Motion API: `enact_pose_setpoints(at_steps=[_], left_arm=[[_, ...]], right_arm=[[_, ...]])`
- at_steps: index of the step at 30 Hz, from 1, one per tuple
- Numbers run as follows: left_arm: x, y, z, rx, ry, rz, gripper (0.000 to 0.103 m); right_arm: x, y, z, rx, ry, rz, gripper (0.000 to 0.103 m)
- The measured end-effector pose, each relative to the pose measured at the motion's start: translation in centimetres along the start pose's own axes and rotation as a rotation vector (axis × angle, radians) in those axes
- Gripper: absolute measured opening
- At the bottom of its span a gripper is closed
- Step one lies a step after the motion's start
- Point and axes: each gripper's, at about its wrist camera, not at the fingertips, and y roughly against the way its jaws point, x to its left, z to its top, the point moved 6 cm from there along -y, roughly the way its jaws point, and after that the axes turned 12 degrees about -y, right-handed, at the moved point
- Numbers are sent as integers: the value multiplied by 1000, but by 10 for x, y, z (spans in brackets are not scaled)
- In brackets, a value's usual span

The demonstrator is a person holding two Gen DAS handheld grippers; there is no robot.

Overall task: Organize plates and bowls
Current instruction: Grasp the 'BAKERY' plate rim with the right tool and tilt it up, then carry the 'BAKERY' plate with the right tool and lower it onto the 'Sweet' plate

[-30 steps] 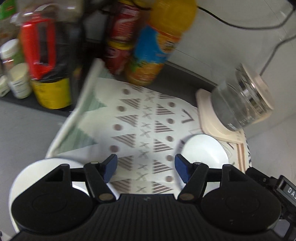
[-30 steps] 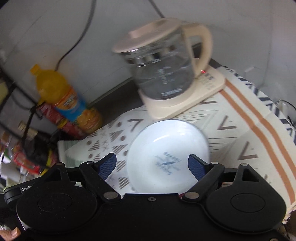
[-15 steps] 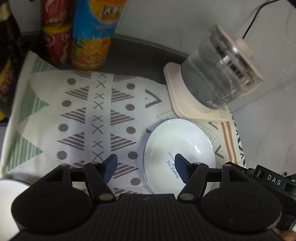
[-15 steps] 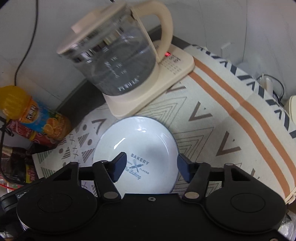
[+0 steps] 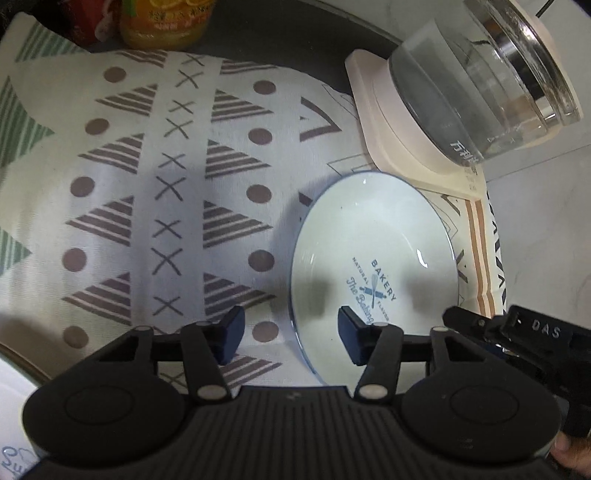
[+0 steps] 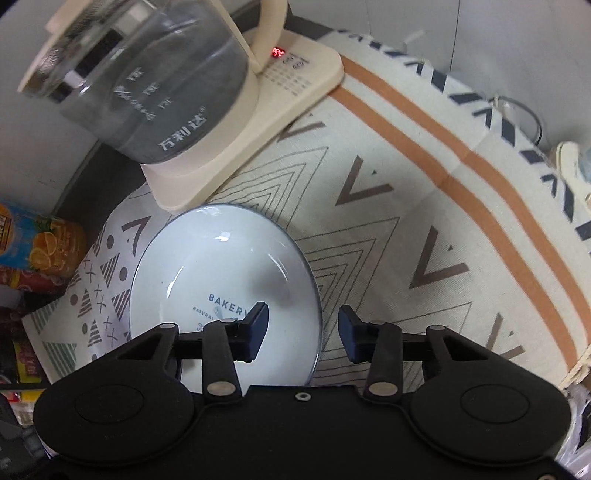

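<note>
A white plate with a thin blue rim and a "BAKERY" print (image 5: 373, 258) (image 6: 221, 273) lies flat on the patterned cloth, just in front of the kettle base. My left gripper (image 5: 290, 328) hangs low over the plate's left edge. Its jaws are closing, with the rim between them and a gap on each side. My right gripper (image 6: 303, 325) straddles the plate's right edge the same way, jaws closing, pads clear of the rim. Part of the right gripper's body (image 5: 532, 332) shows at the lower right of the left wrist view. Another white dish (image 5: 13, 417) peeks in at the bottom left.
A glass kettle on a cream base (image 5: 476, 96) (image 6: 147, 85) stands close behind the plate. An orange juice bottle (image 5: 166, 26) (image 6: 40, 243) and red cans stand at the cloth's far left. The patterned cloth (image 5: 147, 166) (image 6: 424, 229) stretches right; a cable (image 6: 517, 110) lies beyond it.
Both grippers have come down and tilted toward the plate, which now looks much larger. Both pairs of jaws have narrowed, each now straddling an edge of the plate.
</note>
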Motion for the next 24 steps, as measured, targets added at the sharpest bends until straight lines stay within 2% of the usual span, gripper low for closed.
enact_pose_setpoints(at_steps=[3, 6, 8, 12, 14, 16, 17, 18, 24], left_arm=[[2, -4, 1, 3, 8, 4, 42], [0, -6, 3, -7, 7, -6, 40], [-1, -7, 5, -7, 9, -2, 38], [0, -9, 5, -4, 21, -18, 27], [-1, -10, 6, -5, 21, -18, 25], [-1, -11, 6, -4, 24, -27, 19], [0, -13, 5, 1, 31, -37, 13], [1, -12, 5, 1, 44, -52, 9], [5, -1, 7, -43, 36, -40, 9]], right_arm=[[-1, -9, 0, 19, 21, -34, 42], [0, -16, -1, 39, 24, -37, 38], [4, -22, -3, 58, 42, -44, 33], [8, -28, -3, 65, 57, -62, 25], [11, -29, -3, 68, 60, -55, 21], [12, -30, -4, 67, 69, -56, 21], [13, -29, -4, 64, 76, -54, 20], [13, -29, -4, 59, 82, -49, 20], [19, -14, 0, 28, 58, 93, 9]])
